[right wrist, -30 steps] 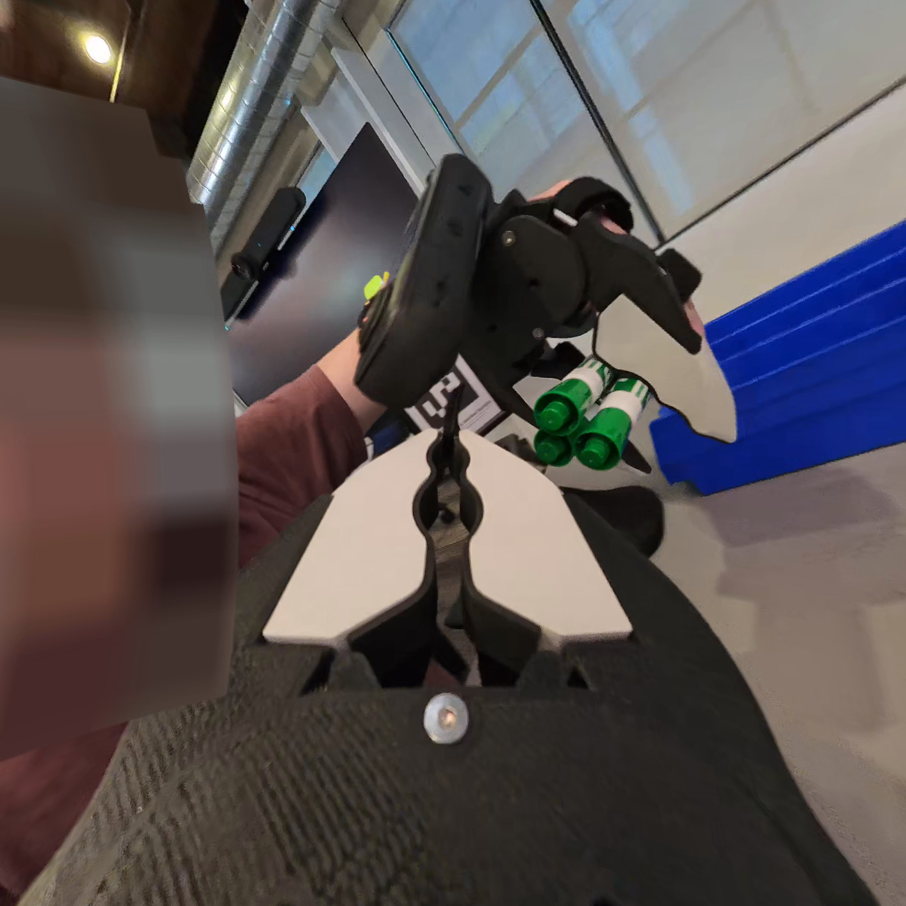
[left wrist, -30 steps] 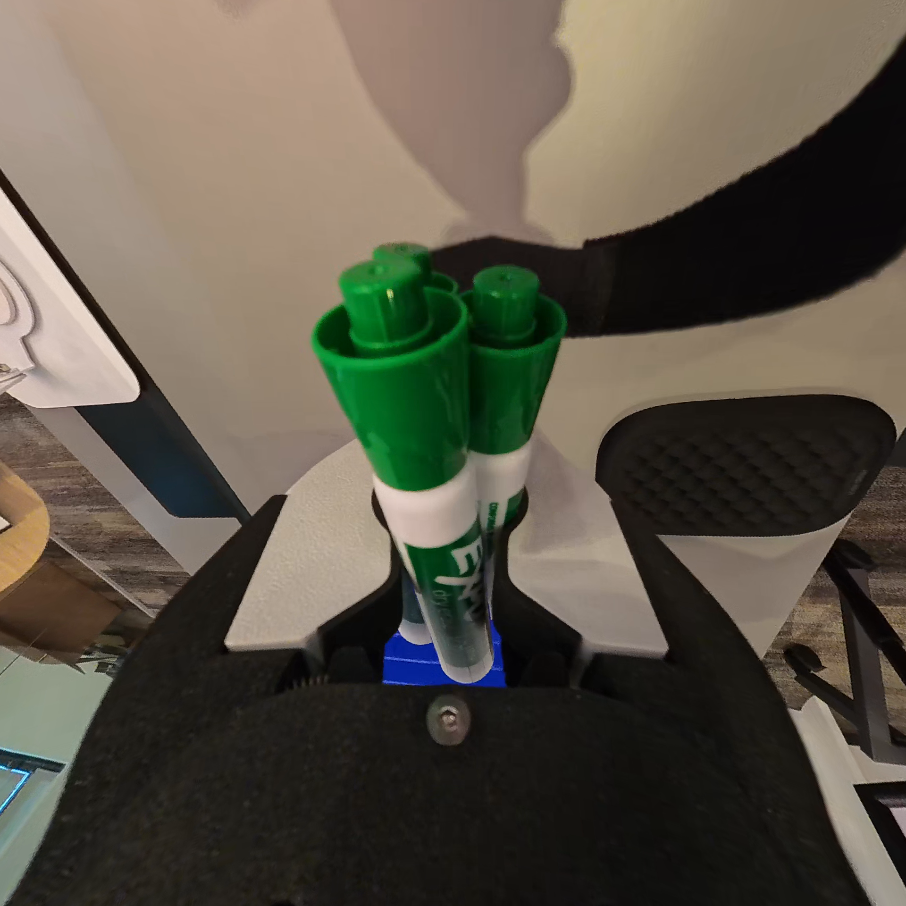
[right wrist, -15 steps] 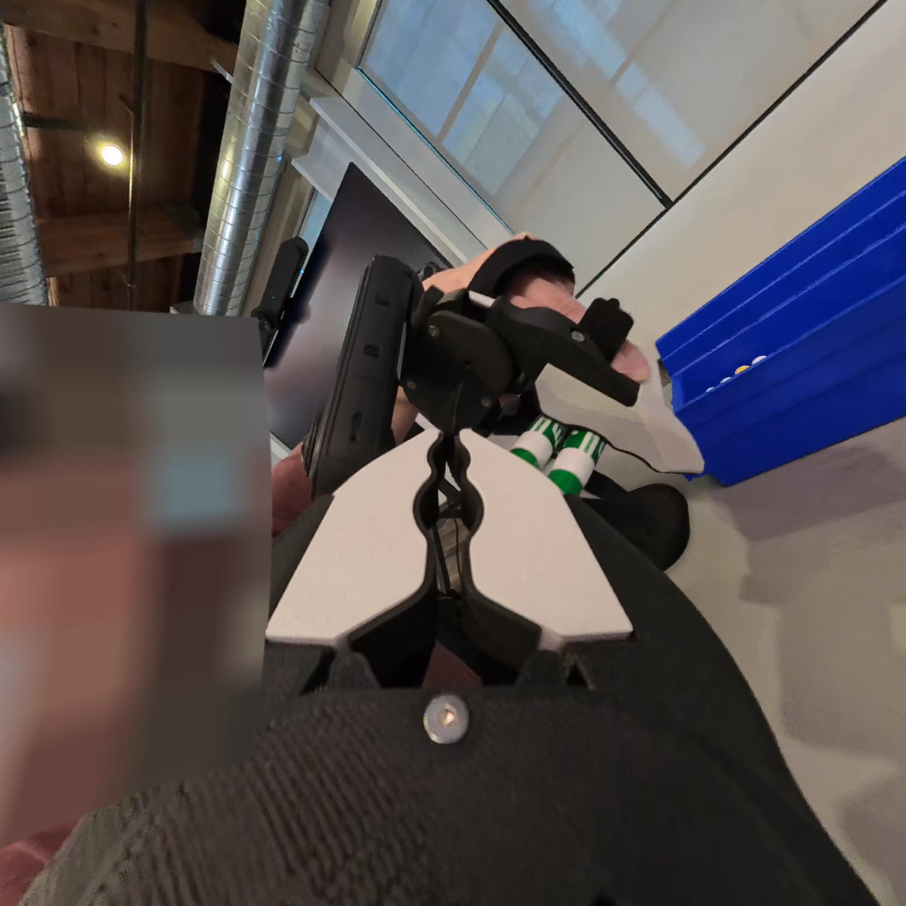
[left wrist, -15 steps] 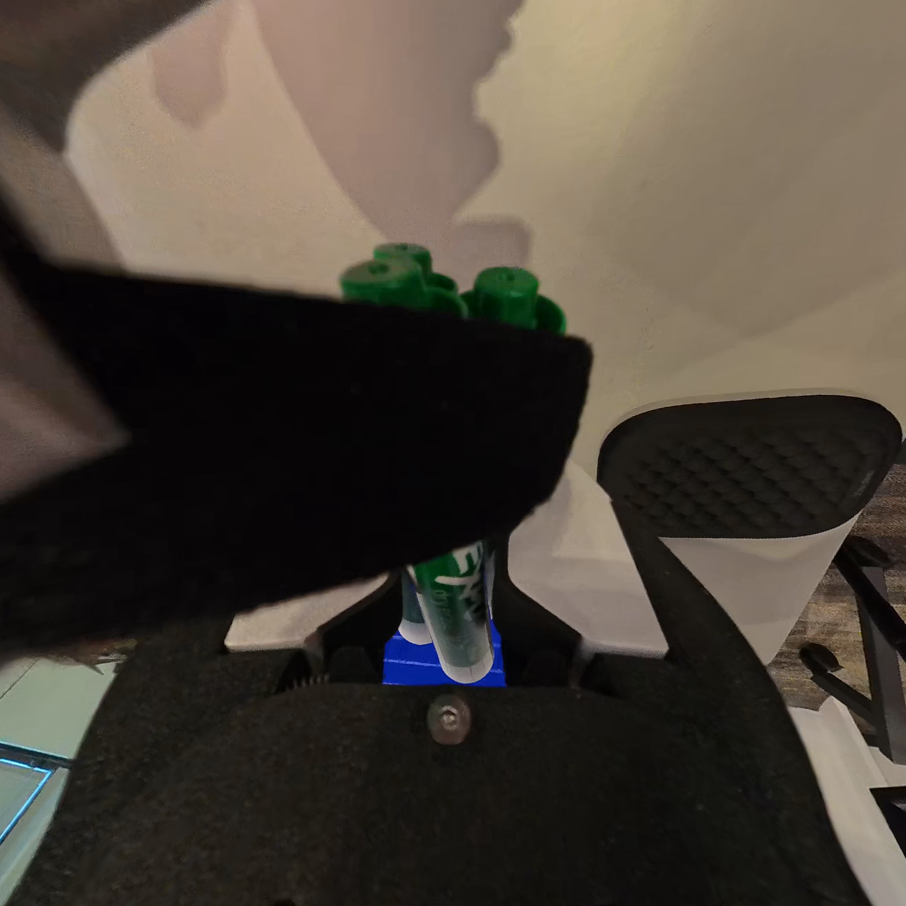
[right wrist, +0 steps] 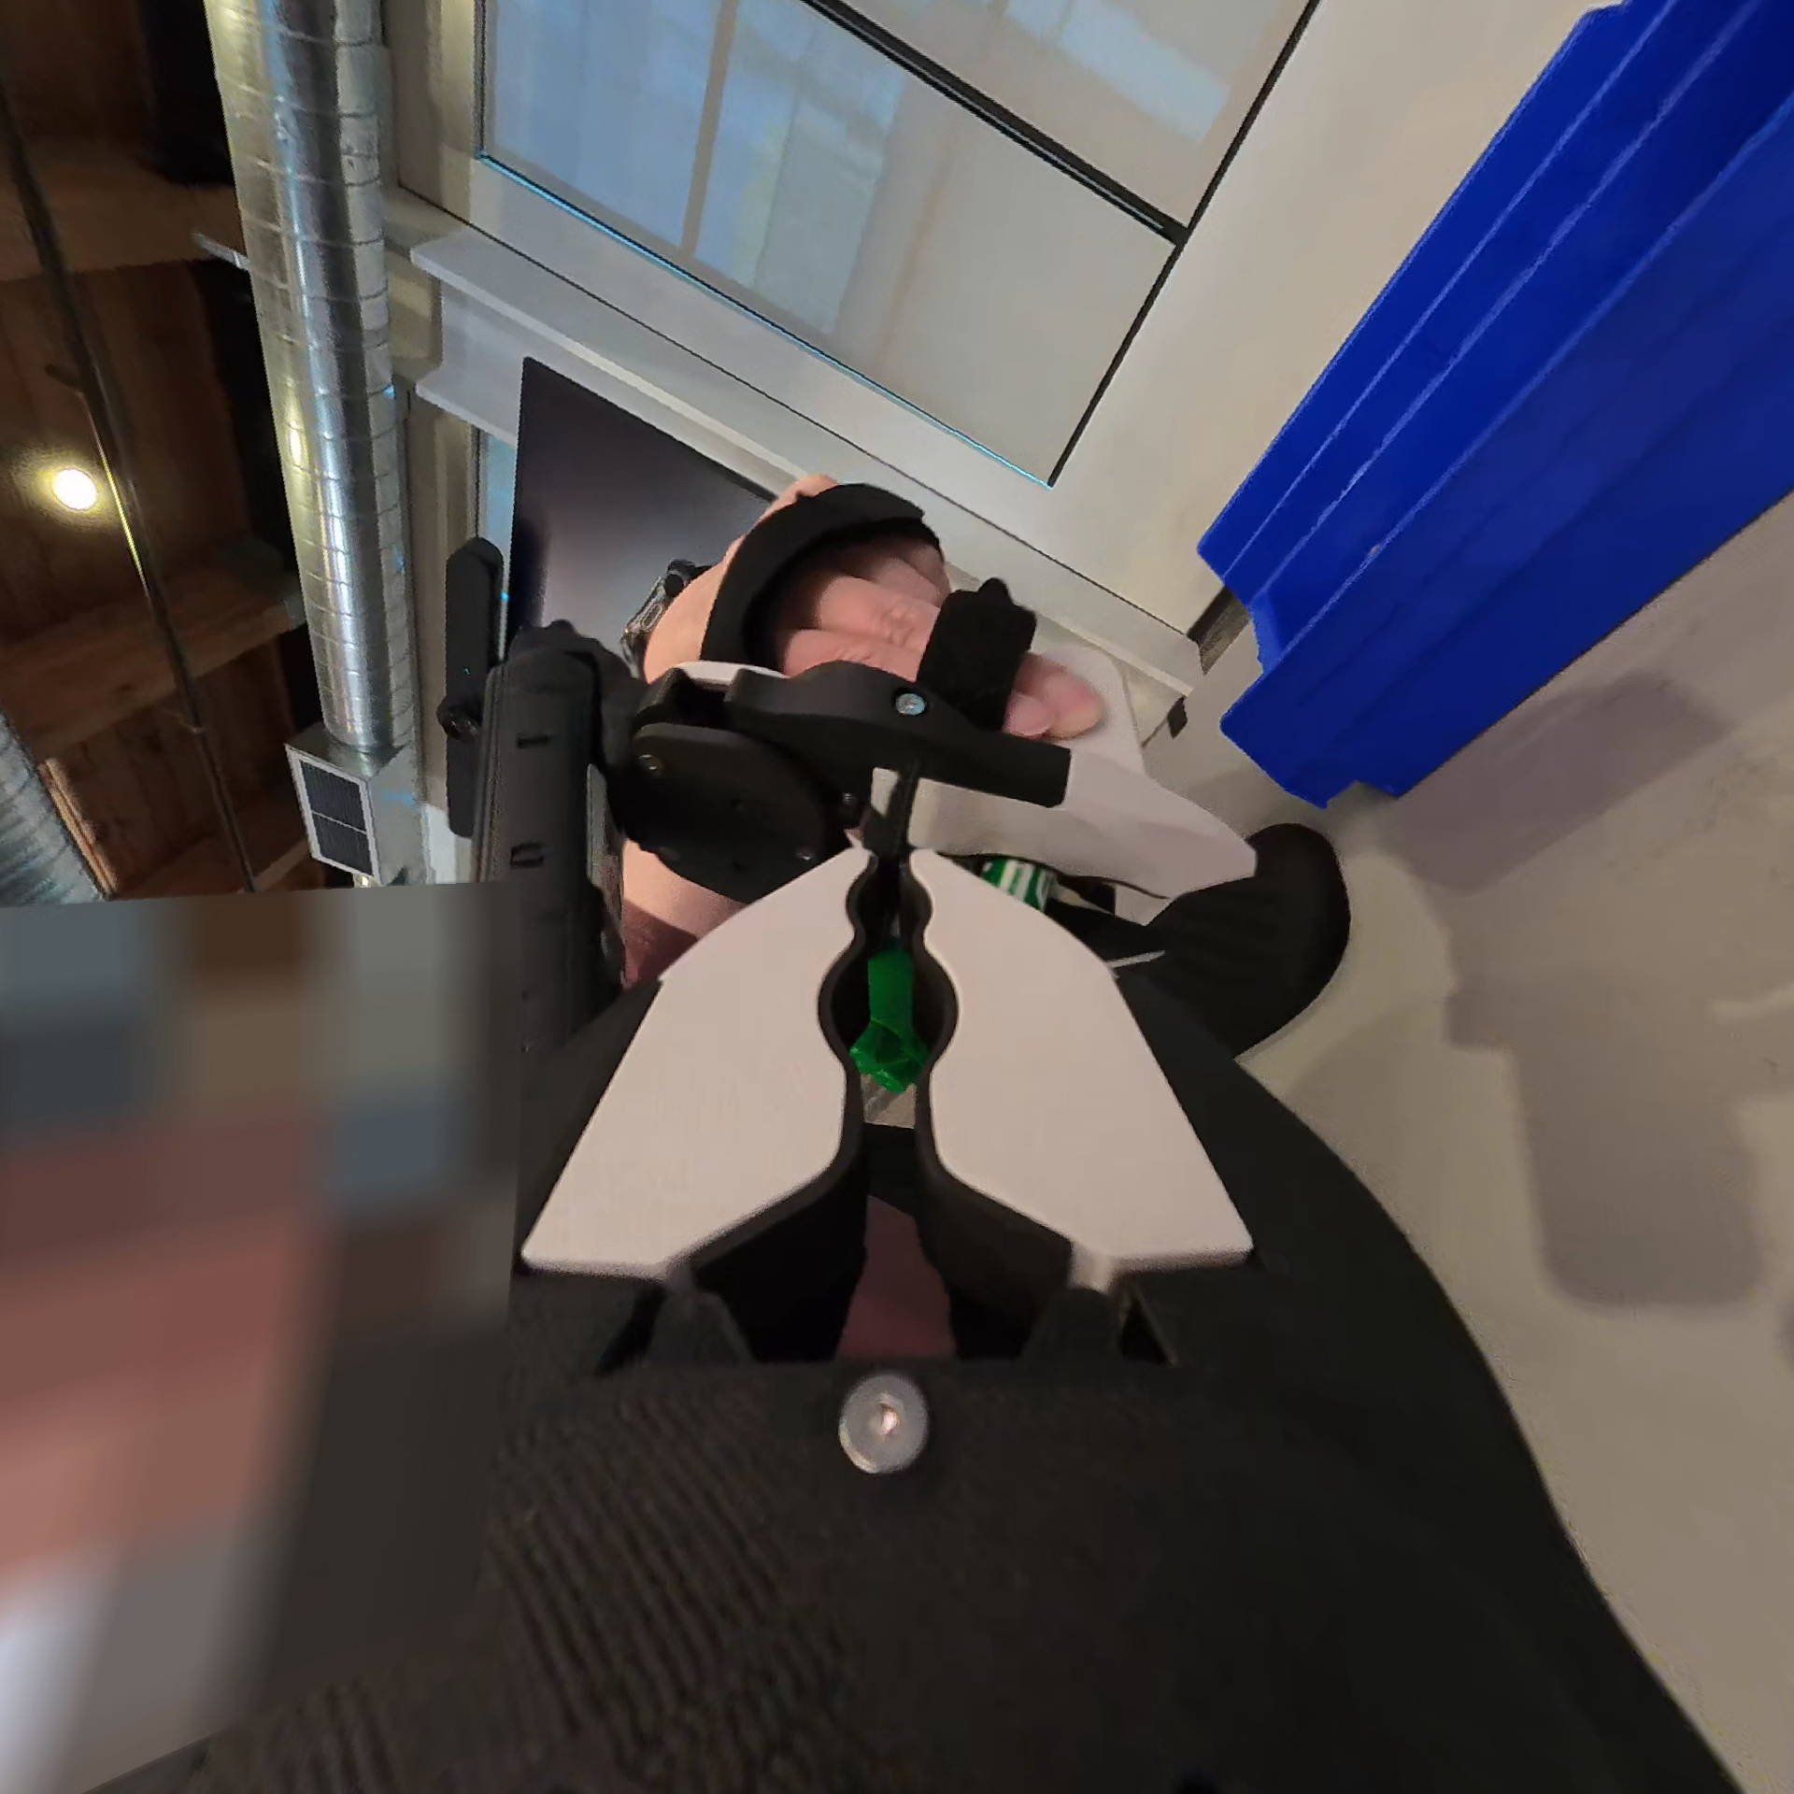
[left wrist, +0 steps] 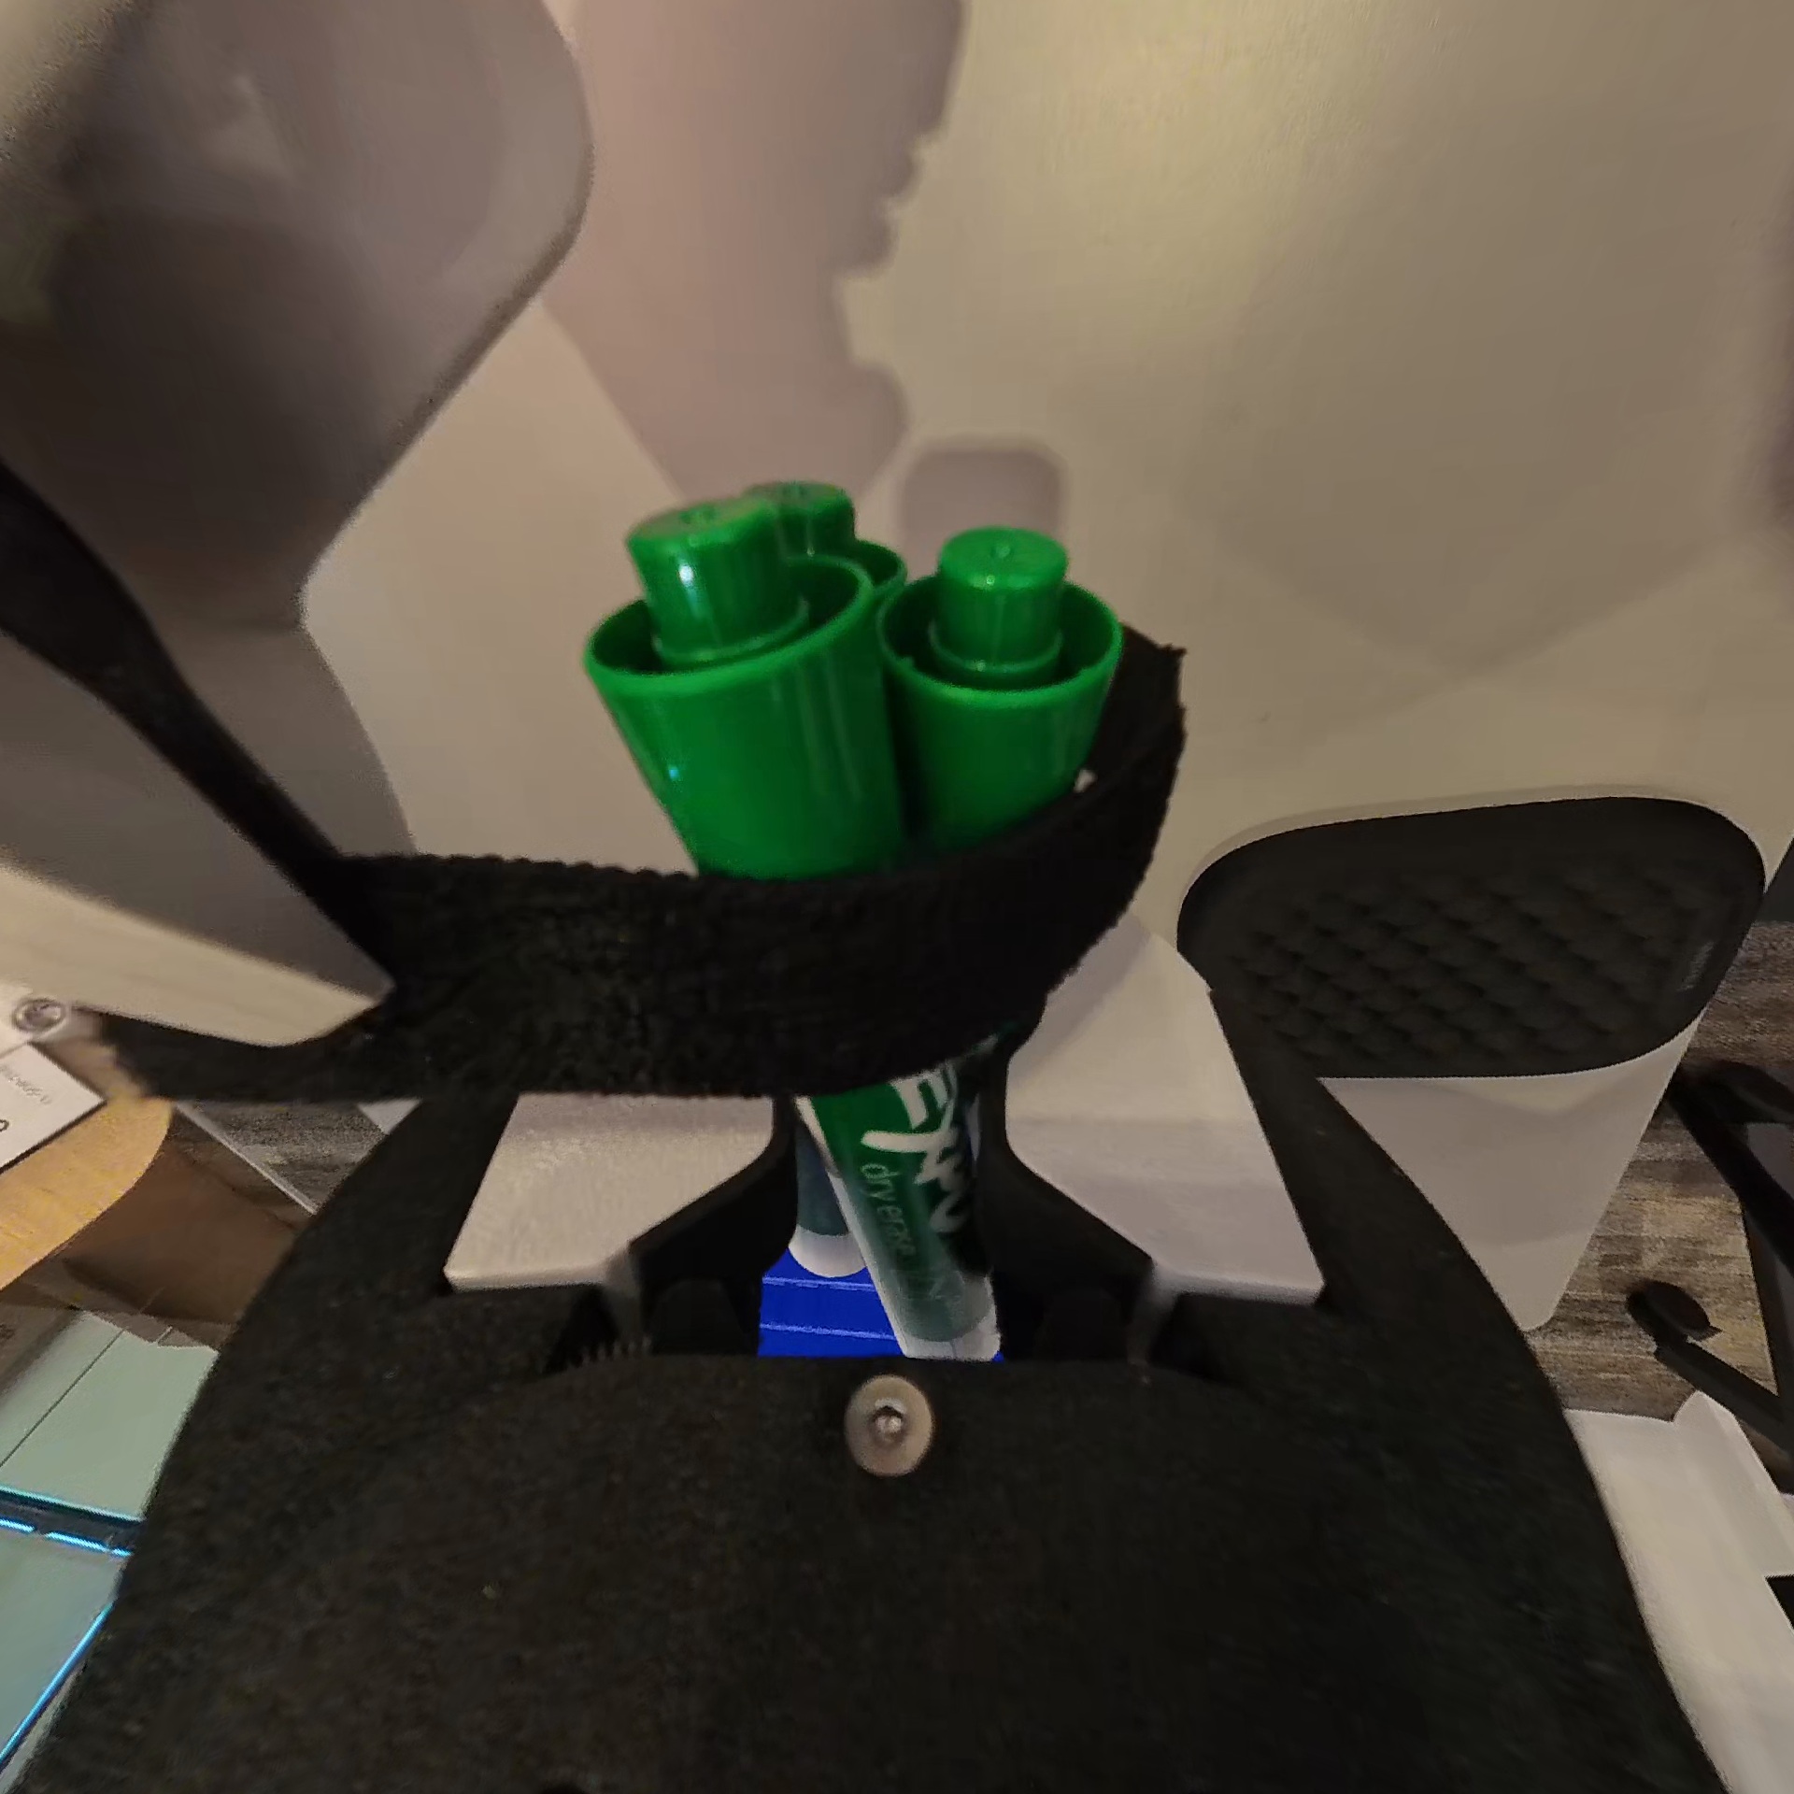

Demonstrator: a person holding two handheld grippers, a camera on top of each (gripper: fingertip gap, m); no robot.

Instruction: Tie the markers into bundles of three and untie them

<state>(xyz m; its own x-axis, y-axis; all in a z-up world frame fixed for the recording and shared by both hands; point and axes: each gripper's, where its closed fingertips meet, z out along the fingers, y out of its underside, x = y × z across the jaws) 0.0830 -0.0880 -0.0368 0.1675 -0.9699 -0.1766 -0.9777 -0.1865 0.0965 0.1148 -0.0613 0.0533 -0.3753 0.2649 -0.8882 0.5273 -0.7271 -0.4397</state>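
Three green markers [left wrist: 777, 738] stand bunched in my left gripper [left wrist: 893, 1097], which is shut on their barrels, caps pointing away. A black fabric strap [left wrist: 728, 961] loops round the bundle below the caps and runs off to the left, where a blurred finger of my right gripper [left wrist: 243, 388] shows. In the right wrist view my right gripper [right wrist: 888, 859] is shut on the thin edge of the strap [right wrist: 888, 825]. A green cap [right wrist: 885, 1039] shows through the gap between its fingers. The left gripper [right wrist: 777, 757] sits just beyond, held by a hand [right wrist: 874, 621].
A blue bin [right wrist: 1505, 437] stands on the white table [right wrist: 1553, 971] to the right. A white container with a black textured top [left wrist: 1476, 951] is right of the bundle. A dark monitor [right wrist: 602, 485] and a window lie behind.
The strap hung to the right of the markers, swept across the front, and now wraps round them towards the left. My right gripper swung round the bundle with the strap.
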